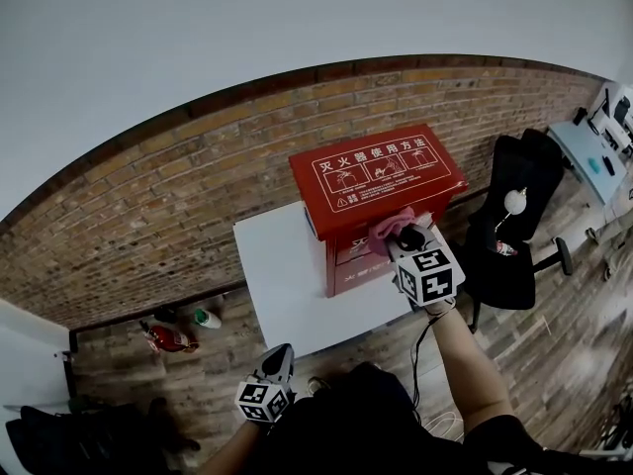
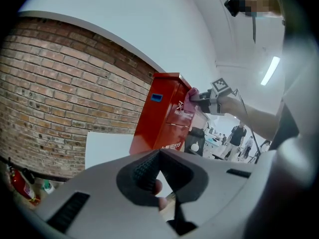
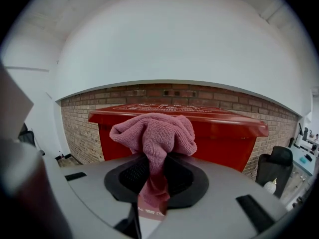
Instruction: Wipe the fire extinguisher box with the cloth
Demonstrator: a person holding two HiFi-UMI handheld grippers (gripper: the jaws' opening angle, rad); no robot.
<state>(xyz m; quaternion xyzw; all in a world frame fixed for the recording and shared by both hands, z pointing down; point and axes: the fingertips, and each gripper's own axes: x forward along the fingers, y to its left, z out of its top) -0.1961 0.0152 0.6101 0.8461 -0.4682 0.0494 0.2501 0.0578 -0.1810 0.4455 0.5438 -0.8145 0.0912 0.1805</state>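
A red fire extinguisher box (image 1: 381,181) stood at the far right corner of a white counter (image 1: 282,280), its back toward a brick wall (image 1: 188,191). Its sloping lid carried white characters and small diagrams. The rest of the counter top, toward its left and near edges, was bare.

The right gripper (image 1: 404,236) was held up at the near side of the box, level with the lid's front rim. Its fingers were closed on a pink cloth (image 1: 389,226). In the right gripper view the cloth ran down between the dark pads and bunched out beyond the tips in a loose wad. That wad lay against the front upper edge of the box, just where lid and front face meet. The left gripper view showed the same from the side, with the cloth pressed to the box's top front corner.

The left gripper (image 1: 280,356) hung low, off the counter's near edge and close to the person's body, well apart from the box. Its fingers were brought together, with nothing of the task between them.

On the floor beyond the counter's left edge, by the wall, lay a small red extinguisher (image 1: 170,338) with a green and white bottle (image 1: 206,318) just beside it. A black chair (image 1: 514,216) stood past the counter's right edge.
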